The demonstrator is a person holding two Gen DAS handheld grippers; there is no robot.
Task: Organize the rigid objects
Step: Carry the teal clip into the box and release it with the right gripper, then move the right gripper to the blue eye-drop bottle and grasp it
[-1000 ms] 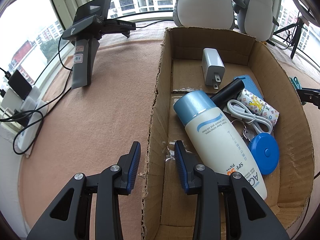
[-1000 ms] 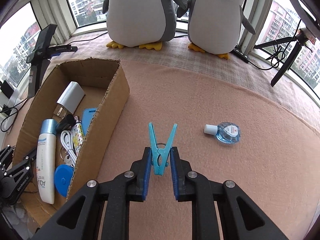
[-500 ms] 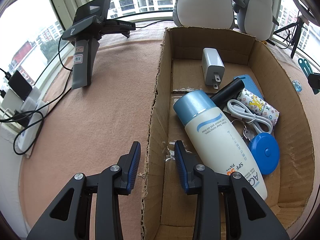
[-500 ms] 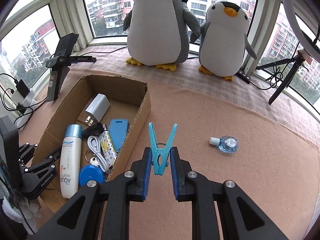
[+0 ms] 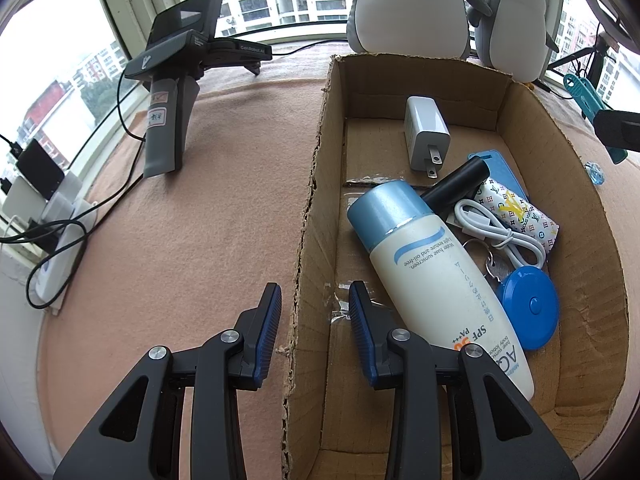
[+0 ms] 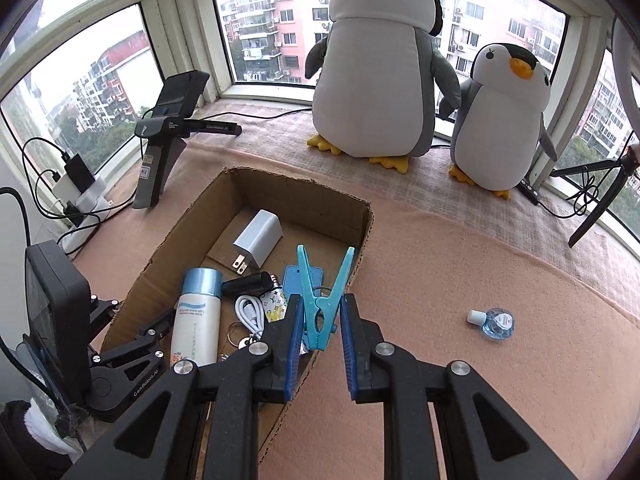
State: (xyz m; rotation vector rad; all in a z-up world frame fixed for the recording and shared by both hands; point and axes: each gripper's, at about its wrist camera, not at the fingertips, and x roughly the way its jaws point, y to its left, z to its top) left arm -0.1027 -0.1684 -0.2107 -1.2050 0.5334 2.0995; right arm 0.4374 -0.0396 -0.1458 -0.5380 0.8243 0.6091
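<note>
right gripper (image 6: 320,326) holding a teal clothespin (image 6: 322,300), its fingers pinching the peg above the right wall of the cardboard box (image 6: 362,236). box already contains a lotion bottle (image 5: 436,276), charger (image 5: 426,136), cable (image 5: 494,232) and tape measure (image 5: 530,312). left gripper (image 5: 314,330) with fingers spread astride the box's left wall, steadying it. remaining, apparently: releasing the peg, then collecting the small bottle (image 6: 494,320) on the surface (image 6: 480,380).

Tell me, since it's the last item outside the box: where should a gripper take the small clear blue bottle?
Grip the small blue bottle across its flat round body from above. It lies flat on the cloth, white cap pointing left, nothing crowding it; the cap looks too small for a sure pinch.
</note>
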